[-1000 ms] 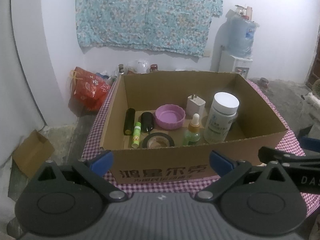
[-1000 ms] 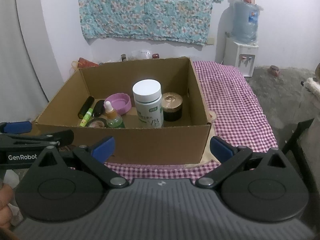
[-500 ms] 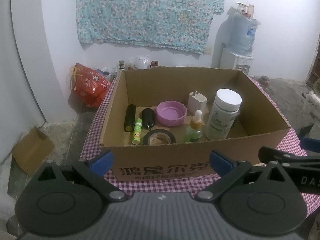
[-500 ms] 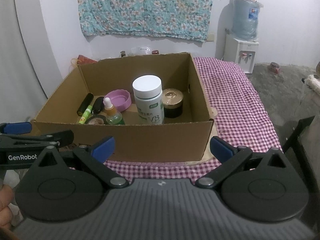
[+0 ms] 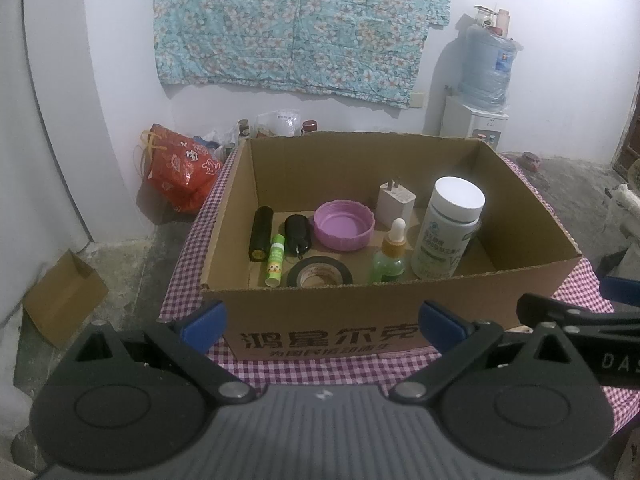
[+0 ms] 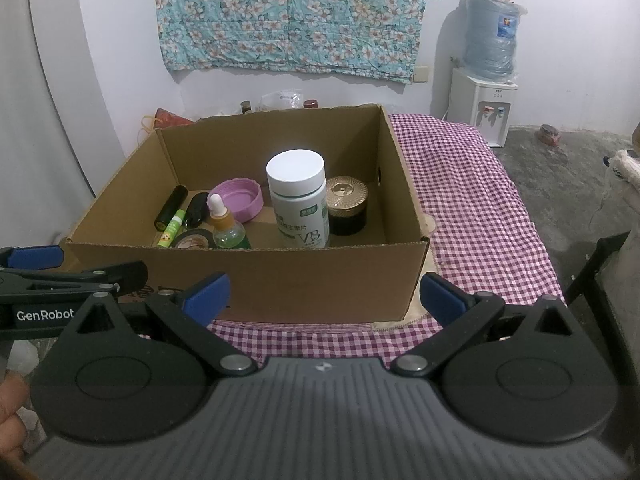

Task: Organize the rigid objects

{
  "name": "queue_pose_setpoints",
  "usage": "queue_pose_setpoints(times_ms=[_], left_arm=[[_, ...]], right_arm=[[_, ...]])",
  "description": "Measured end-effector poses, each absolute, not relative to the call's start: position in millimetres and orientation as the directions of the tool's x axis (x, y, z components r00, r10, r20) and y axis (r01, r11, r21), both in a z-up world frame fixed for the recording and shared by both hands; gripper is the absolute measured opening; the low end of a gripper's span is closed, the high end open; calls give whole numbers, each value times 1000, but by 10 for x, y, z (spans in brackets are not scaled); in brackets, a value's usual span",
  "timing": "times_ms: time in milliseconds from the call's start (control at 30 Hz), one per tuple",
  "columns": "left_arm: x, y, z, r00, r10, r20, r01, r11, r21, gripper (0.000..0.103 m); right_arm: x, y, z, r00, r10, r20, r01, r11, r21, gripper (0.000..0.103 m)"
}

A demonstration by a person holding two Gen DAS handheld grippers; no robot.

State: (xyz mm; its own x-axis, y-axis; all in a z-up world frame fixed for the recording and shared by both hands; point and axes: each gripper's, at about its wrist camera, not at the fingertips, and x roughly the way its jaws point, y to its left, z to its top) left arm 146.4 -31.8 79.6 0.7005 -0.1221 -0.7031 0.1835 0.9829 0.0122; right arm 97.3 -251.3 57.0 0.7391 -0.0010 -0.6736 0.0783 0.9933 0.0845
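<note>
An open cardboard box (image 5: 360, 312) (image 6: 280, 280) stands on a checked tablecloth. In it are a white pill bottle (image 5: 448, 228) (image 6: 299, 198), a dropper bottle (image 5: 390, 258) (image 6: 226, 226), a purple lid (image 5: 344, 230) (image 6: 240, 200), a white charger (image 5: 396, 202), a black tape roll (image 5: 320, 276), a green tube (image 5: 274, 258), two black items and a gold-lidded jar (image 6: 347, 204). My left gripper (image 5: 322, 322) and right gripper (image 6: 324, 292) are both open and empty, held in front of the box's near wall.
The checked tablecloth (image 6: 472, 200) extends right of the box. A water dispenser (image 6: 490, 80) stands at the back right, a red bag (image 5: 180, 168) and a small cardboard box (image 5: 60, 296) on the floor at left. A dark chair frame (image 6: 592, 268) is at right.
Both grippers have risen and drawn back a little, so more of the box's inside shows. The objects have not moved.
</note>
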Motion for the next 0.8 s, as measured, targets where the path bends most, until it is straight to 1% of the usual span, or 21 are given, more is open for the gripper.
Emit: queue_pose_setpoints(times_ms=[800], left_arm=[[1460, -299, 795, 702, -120, -702, 178, 984, 11, 102]], right_arm=[[981, -2510, 560, 737, 3, -676, 75, 993, 87, 102]])
